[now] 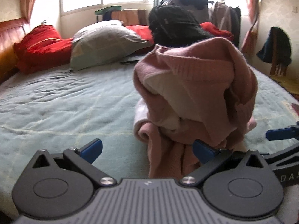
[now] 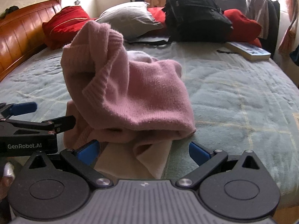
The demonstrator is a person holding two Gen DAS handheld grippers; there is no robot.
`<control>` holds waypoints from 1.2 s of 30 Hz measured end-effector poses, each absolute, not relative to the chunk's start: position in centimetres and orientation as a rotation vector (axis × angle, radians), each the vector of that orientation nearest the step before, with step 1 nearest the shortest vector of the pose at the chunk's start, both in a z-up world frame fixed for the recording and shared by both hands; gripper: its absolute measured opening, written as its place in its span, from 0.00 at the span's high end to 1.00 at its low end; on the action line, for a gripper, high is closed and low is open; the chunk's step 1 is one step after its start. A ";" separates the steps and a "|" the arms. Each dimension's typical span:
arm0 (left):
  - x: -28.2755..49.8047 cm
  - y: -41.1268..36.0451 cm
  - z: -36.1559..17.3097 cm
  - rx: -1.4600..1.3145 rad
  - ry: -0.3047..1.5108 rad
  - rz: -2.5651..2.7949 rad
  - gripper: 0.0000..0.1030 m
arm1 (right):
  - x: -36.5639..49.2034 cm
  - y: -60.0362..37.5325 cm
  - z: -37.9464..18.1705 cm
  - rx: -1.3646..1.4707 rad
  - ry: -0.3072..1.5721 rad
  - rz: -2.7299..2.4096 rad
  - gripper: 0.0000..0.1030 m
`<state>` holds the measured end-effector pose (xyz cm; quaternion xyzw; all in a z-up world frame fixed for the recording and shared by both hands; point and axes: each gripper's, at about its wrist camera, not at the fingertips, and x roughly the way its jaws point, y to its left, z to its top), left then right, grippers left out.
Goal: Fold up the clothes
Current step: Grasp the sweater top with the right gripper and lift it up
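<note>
Left gripper [image 1: 147, 150]: jaws spread wide, holding nothing. Its right blue fingertip [image 1: 202, 152] touches the low front edge of the pink sweater [image 1: 196, 85]; its left fingertip sits over bare bedspread.

Right gripper [image 2: 143, 152]: jaws also spread wide, empty. A flap of the sweater [image 2: 130, 93] lies between and just ahead of its fingers, reaching down toward the gripper body. Whether the pads touch the cloth cannot be told.

Sweater: crumpled in a heap on the bed [image 1: 65, 102], directly in front of both grippers. Seen from the left wrist it stands up as a rumpled mound with a pale lining showing at its middle, ahead and slightly right of the gripper. Seen from the right wrist it is ahead and slightly left, a ribbed cuff or hem humped at the top.

The two grippers are near each other: the right one's blue fingertip shows at the right edge of the left wrist view, and the left gripper [image 2: 28, 115] shows at the left edge of the right wrist view, just beside the sweater.

Beyond the sweater, at the far end of the bed: a grey pillow [image 1: 104, 41], red cushions [image 1: 41, 44] and a black backpack [image 2: 196, 13]. A book [image 2: 248, 50] lies far ahead and right of the right gripper.
</note>
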<state>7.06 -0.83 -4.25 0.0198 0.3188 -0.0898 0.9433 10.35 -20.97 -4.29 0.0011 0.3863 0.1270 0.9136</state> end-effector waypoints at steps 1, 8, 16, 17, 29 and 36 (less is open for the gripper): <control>7.2 -0.7 -4.4 0.028 0.654 -0.200 0.01 | 10.4 -21.1 -4.3 0.004 0.795 0.273 0.00; 8.3 -1.4 -4.4 0.034 0.677 -0.254 0.01 | 10.8 -20.6 -5.2 -0.047 0.814 0.373 0.00; 7.9 -2.3 -4.6 0.172 0.632 -0.304 0.01 | 11.0 -21.4 -5.3 -0.124 0.793 0.382 0.00; 7.9 -2.2 -4.8 0.191 0.632 -0.317 0.01 | 11.0 -21.8 -5.4 -0.134 0.780 0.397 0.00; 8.1 -1.0 -5.1 0.231 0.665 -0.369 0.01 | 12.8 -22.1 -4.8 -0.303 0.707 0.319 0.00; 9.2 -1.0 -4.0 0.242 0.631 -0.358 0.01 | 15.5 -23.3 -3.1 -0.338 0.648 0.269 0.00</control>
